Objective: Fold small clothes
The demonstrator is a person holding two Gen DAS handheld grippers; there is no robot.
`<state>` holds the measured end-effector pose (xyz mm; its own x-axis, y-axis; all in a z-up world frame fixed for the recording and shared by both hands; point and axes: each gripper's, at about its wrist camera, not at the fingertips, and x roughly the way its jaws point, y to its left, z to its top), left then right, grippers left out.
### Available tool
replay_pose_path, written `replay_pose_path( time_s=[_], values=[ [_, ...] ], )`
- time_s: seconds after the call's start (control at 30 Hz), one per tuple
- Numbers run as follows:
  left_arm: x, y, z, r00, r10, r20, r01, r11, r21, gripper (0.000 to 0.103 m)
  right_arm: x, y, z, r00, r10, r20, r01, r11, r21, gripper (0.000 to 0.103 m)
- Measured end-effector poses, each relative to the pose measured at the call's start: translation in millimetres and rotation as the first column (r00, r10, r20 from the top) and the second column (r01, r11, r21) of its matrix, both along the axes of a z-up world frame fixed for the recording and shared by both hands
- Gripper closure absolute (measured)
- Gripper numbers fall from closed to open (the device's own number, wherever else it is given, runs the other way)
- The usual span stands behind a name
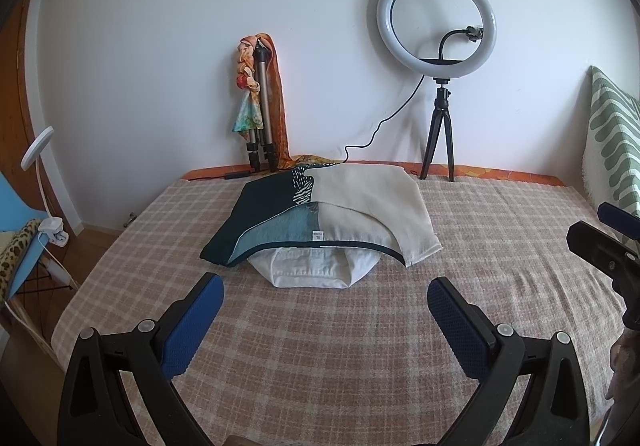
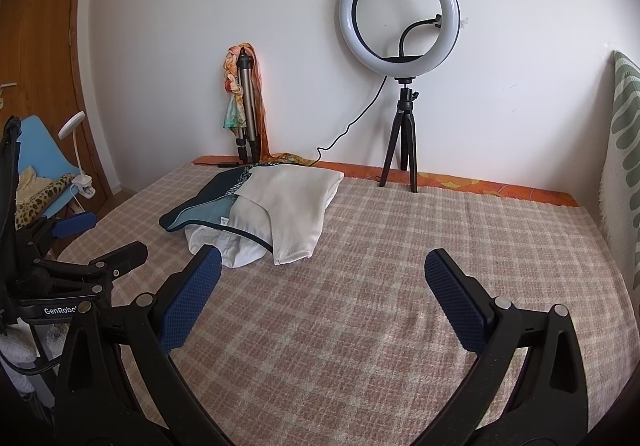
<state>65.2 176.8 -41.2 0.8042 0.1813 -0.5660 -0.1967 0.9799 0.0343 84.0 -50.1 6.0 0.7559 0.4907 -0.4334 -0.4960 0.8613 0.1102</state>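
I hold the left gripper and the right gripper spread wide and empty above the bed, ready to reach. The clothes pile sits at twelve o'clock from the left gripper, a teal-and-cream garment draped over a white one.

Bed: fills the lower half of both views.
Garment stack: on the bed, centre of the left view, left of centre in the right view; patterned garment on top, a folded piece under its near edge.
Ring light: upper right of centre, on a tripod at the bed's far edge, behind the stack.
Folded tripod: against the wall, behind-left of the stack, a scarf draped on it.
Chair: left edge, apparently beside the bed.
Left tool: bottom centre, before the stack.
Right tool: bottom centre of the right view, right of the stack.
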Motion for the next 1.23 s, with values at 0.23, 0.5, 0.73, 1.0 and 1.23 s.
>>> replay_pose_path(
  time_s=[0.23, 0.5, 0.73, 1.0, 1.23],
  values=[
    [-0.3, 1.8, -0.6, 1.000, -0.001, -0.001, 0.001, 1.000, 0.002, 0.000, 0.5, 0.1, 0.6, 1.000, -0.001, 0.000, 0.001, 1.000, 0.000, 0.000],
    [-0.1, 3.6, -0.8, 1.000, -0.003, -0.005, 0.003, 1.000, 0.003, 0.000, 0.8, 0.0, 0.3, 1.000, 0.001, 0.000, -0.001, 1.000, -0.001, 0.000],
    [0.2, 6.1, -0.9, 1.000, -0.003, -0.006, 0.003, 1.000, 0.002, 0.000, 0.5, 1.2, -0.7, 1.000, 0.002, 0.000, -0.002, 1.000, -0.003, 0.000],
    [-1.0, 6.8, -0.9, 1.000, 0.006, -0.006, -0.006, 1.000, 0.004, 0.001, -0.7, 2.5, -2.6, 1.000, 0.005, 0.000, -0.005, 1.000, -0.005, 0.000],
    [-3.0, 6.9, -0.6, 1.000, 0.007, -0.003, -0.007, 1.000, 0.001, 0.001, -1.2, 3.9, -3.8, 1.000, 0.006, 0.000, -0.006, 1.000, -0.006, 0.000]
  ],
)
